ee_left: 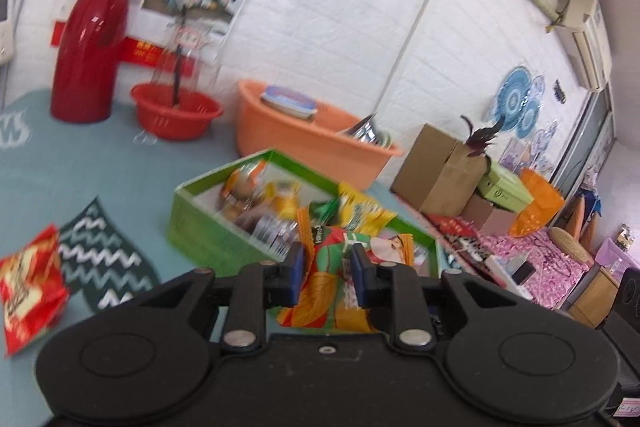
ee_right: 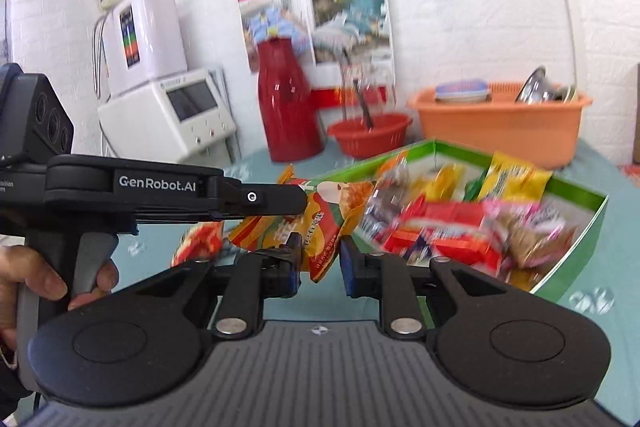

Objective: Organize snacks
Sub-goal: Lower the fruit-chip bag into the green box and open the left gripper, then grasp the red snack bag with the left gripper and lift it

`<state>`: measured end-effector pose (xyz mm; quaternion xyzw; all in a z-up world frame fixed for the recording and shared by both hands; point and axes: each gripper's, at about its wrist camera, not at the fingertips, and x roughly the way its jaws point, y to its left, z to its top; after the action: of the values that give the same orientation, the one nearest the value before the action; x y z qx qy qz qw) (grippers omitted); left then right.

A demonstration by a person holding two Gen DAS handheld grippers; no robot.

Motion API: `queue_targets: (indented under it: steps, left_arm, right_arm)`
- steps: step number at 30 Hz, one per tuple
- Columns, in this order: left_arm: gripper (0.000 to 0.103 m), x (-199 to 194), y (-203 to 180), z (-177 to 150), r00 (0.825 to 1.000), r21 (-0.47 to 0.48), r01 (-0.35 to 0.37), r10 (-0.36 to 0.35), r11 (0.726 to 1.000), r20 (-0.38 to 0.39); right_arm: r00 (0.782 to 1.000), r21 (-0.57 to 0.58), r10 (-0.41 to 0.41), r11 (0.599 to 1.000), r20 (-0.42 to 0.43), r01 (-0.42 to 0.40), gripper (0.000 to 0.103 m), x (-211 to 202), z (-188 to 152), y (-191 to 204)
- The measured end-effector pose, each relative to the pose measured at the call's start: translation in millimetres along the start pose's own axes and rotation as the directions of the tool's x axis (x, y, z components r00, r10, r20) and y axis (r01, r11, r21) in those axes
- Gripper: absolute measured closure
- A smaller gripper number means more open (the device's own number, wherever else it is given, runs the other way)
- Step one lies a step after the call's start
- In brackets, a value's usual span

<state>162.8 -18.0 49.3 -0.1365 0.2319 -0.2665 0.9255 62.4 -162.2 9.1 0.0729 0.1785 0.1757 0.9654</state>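
A green box (ee_left: 208, 227) (ee_right: 576, 251) full of snack packets stands on the blue table. My left gripper (ee_left: 326, 267) is shut on an orange-and-green snack bag (ee_left: 332, 287) and holds it above the table beside the box's near corner. The right wrist view shows that bag (ee_right: 324, 223) hanging from the left gripper (ee_right: 296, 197), with its lower edge between the fingers of my right gripper (ee_right: 320, 263), which stands open. A red snack bag (ee_left: 30, 287) lies on the table at the left; it also shows in the right wrist view (ee_right: 200, 243).
A red thermos (ee_left: 92, 43) (ee_right: 288, 107), a red basket (ee_left: 176, 111) (ee_right: 370, 135) and an orange basin (ee_left: 304, 139) (ee_right: 500, 123) with dishes stand at the back. A white appliance (ee_right: 160, 95) is at the left. Cardboard boxes (ee_left: 440, 167) sit beyond the table.
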Motion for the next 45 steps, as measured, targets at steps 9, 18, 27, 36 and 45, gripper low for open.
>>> queue_targets:
  steps: [9,18,27,36,45]
  left_arm:
    - [0.047,46,-23,32,0.998,0.043,0.053,-0.054,0.998,0.020]
    - [0.046,100,-14,41,0.997,0.016,0.073,-0.072,0.997,-0.012]
    - [0.000,126,3,31,0.999,0.000,-0.014,0.014,1.000,-0.052]
    - [0.000,102,4,29,0.998,0.005,-0.052,0.052,0.999,-0.047]
    - [0.000,51,-2,16,0.990,0.050,-0.123,0.126,0.991,-0.062]
  right_arm:
    - [0.995,-0.004,-0.054,0.999,0.082,0.054,0.067,2,32,-42]
    - [0.994,0.016,-0.087,0.996,0.069,0.086,0.067,28,37,-83]
    - [0.985,-0.036,-0.171,0.985,-0.005,0.171,0.033,68,22,-101]
    - [0.979,-0.077,-0.195,0.977,0.064,0.200,0.000,45,17,-89]
    - [0.984,-0.100,-0.142,0.983,0.105,0.152,0.000,12,13,-54]
